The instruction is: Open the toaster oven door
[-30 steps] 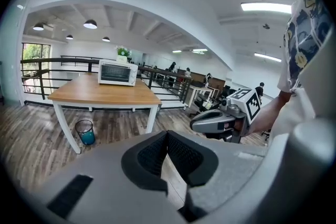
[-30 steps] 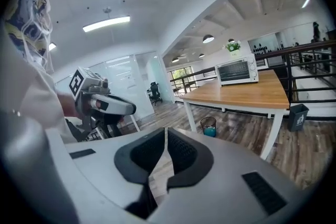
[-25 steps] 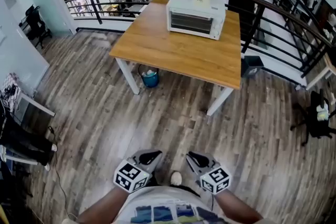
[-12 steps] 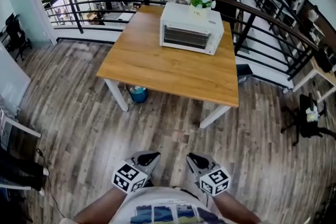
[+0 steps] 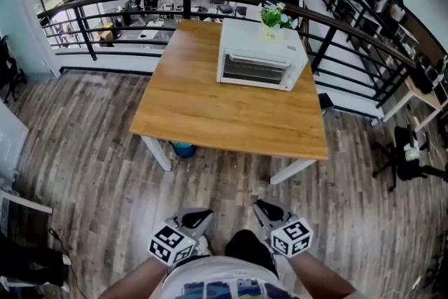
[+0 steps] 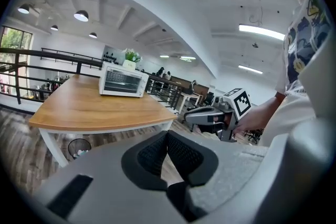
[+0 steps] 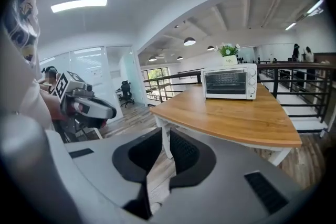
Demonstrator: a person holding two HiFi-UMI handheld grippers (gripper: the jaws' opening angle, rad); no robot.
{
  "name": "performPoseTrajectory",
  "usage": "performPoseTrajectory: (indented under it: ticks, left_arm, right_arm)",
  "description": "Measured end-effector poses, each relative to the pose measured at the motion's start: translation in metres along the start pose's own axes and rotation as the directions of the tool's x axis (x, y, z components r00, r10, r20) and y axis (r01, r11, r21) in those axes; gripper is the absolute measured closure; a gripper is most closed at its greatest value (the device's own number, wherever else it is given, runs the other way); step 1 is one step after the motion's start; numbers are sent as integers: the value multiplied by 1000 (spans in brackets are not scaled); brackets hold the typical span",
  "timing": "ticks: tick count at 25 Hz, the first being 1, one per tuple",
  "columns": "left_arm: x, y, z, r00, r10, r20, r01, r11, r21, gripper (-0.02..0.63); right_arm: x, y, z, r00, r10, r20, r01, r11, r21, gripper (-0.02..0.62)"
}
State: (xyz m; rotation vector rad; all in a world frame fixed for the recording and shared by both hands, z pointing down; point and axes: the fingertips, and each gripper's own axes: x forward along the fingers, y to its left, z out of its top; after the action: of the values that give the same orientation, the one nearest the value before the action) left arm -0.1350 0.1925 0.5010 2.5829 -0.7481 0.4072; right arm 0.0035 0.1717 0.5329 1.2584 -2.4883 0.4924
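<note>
Head view: you carry your left hand-held gripper [image 5: 197, 215] and right hand-held gripper [image 5: 264, 209] low at your waist, two in all, because the one toaster oven [image 5: 255, 64], door apparently shut, stands well ahead of them on the single counter [image 5: 203, 115].

Left gripper view: jaws together, empty, no reach begun.

Right gripper view: jaws narrow and opening, nothing between them, oven far ahead.

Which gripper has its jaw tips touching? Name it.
The left gripper: its padded tips meet, with nothing held. The right gripper shows a narrow gap instead, its jaws opening with nothing between them.
</note>
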Motion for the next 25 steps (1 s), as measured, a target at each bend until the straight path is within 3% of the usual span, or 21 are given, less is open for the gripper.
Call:
performPoseTrajectory:
  ticks: [3,8,17,25]
  left_arm:
    - [7,22,7,1000,-8,3,8,1000,-24,603]
    - [30,59,30,1000,-7,6,7,999,-43,603]
    - [86,125,108,998,58,38,-58,998,-14,603]
    - [115,162,134,990,136,40,-134,990,-55,603]
  right_arm:
    - [21,-26,15,998,-65,-14,65,998,-17,522]
    - [59,-93,43,986,-165,0,164,985,57,489]
    - [148,-221,162,971,-205,124,203,979,28,474]
    - [213,-304,226,960,-241,141,235,970,58,428]
